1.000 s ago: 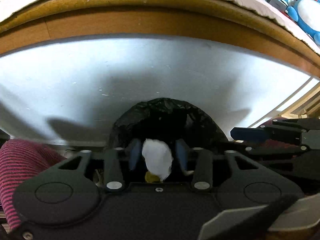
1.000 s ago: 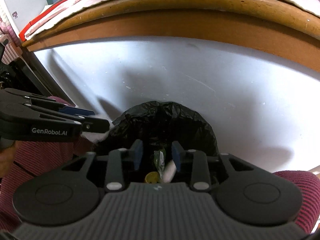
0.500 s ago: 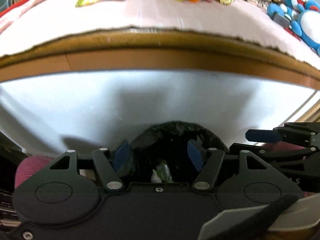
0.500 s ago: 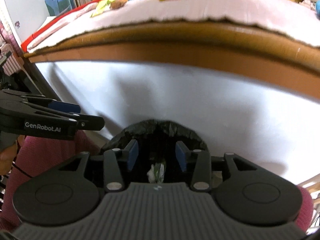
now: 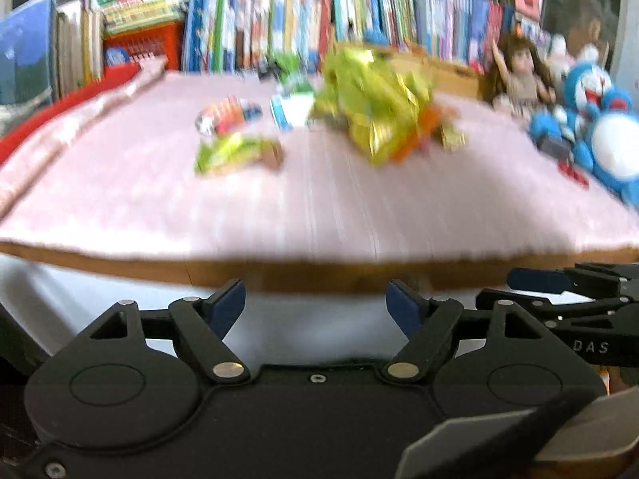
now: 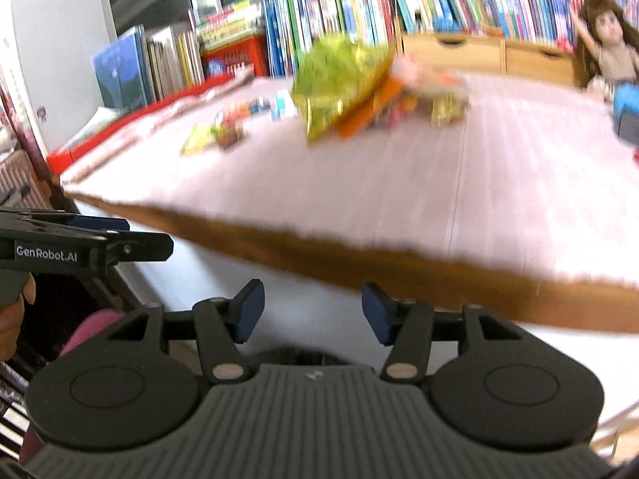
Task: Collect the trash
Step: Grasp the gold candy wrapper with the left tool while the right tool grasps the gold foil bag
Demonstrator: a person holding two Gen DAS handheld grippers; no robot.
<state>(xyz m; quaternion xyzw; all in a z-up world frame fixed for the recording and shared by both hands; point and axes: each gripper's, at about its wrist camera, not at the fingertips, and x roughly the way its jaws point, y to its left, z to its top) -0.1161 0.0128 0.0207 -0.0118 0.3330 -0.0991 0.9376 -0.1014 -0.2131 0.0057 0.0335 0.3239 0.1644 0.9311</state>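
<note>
Snack wrappers lie on the pink-covered table: a crumpled yellow-green bag over an orange packet, a small green wrapper and a red-and-blue wrapper. The right wrist view shows the same yellow-green bag and the small green wrapper. My left gripper is just below the table's front edge, its jaws opening with nothing between them. My right gripper is beside it, jaws also opening and empty. Each gripper appears at the side of the other's view. The bin is out of sight.
Rows of books and a red basket line the back of the table. A doll and blue plush toys stand at the right. A wooden drawer box sits behind the wrappers. The table's brown edge is close ahead.
Both grippers rose from the black bin bag to table height and tilted up. The left one dropped its white crumpled paper, the right its wrapper; both jaws widened.
</note>
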